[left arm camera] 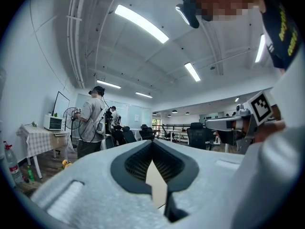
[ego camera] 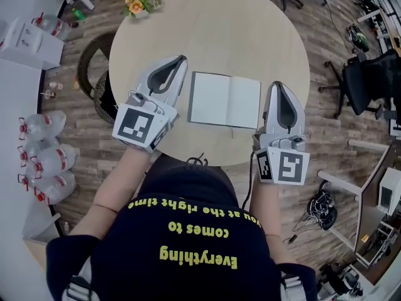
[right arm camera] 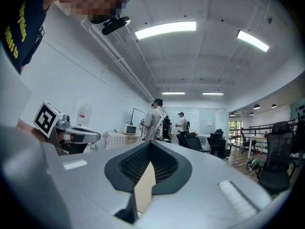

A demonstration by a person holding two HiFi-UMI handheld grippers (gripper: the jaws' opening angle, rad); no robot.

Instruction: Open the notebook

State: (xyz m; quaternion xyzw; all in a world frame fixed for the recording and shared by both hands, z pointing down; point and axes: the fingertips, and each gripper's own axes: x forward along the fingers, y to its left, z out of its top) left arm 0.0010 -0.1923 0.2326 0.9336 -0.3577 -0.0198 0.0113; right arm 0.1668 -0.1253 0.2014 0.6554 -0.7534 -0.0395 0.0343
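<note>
The notebook (ego camera: 224,99) lies open and flat on the round wooden table (ego camera: 213,30), showing two blank white pages. My left gripper (ego camera: 180,60) rests on the table just left of the notebook, jaws shut with nothing between them. To the right of the notebook lies my right gripper (ego camera: 279,85), also shut and empty. Neither touches the pages. In the left gripper view the closed jaws (left arm camera: 152,144) point level across the room, and the notebook is hidden. The right gripper view shows its closed jaws (right arm camera: 150,144) the same way.
A small pot of flowers (ego camera: 139,5) stands at the table's far left edge. A dark round seat (ego camera: 94,74) is tucked at the left, water bottles (ego camera: 47,162) stand on the floor, and a black office chair (ego camera: 369,80) is at the right. People stand in the room (left arm camera: 93,120).
</note>
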